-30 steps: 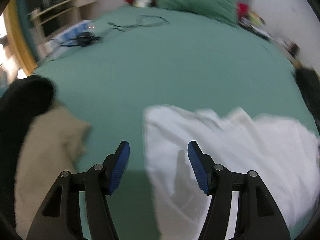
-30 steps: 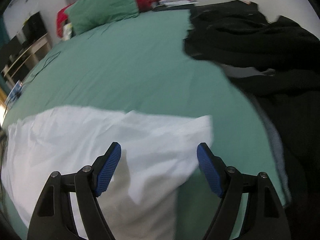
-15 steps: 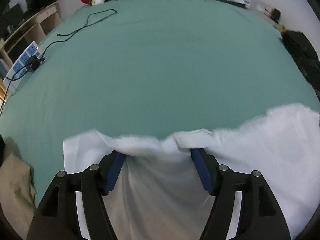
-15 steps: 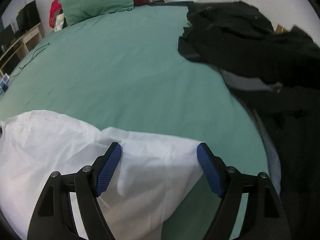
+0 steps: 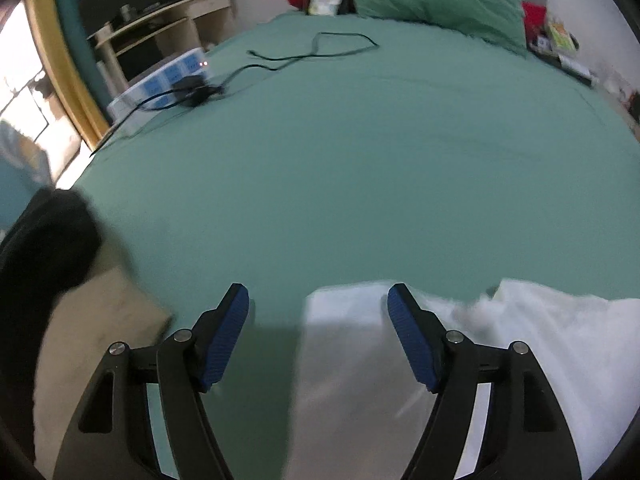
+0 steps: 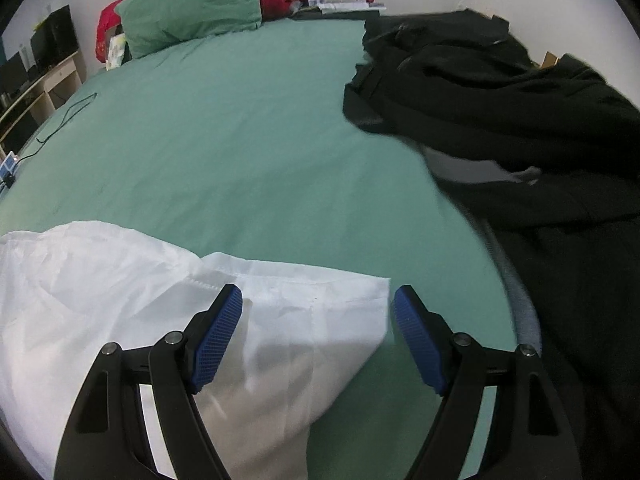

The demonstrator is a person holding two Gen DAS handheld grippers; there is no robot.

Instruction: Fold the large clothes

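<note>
Left wrist view: the left gripper [image 5: 318,308] has just been opening, now wide and empty, white thin cloth garment [image 5: 460,360] lying rightward below it.

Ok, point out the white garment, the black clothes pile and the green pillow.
white garment [image 6: 312,320], right wrist view, its flat right corner.
black clothes pile [image 6: 500,92], right wrist view, its middle.
green pillow [image 6: 192,12], right wrist view, its front face.

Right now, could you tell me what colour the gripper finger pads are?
Blue, ribbed pads; clearest in the right wrist view.
</note>
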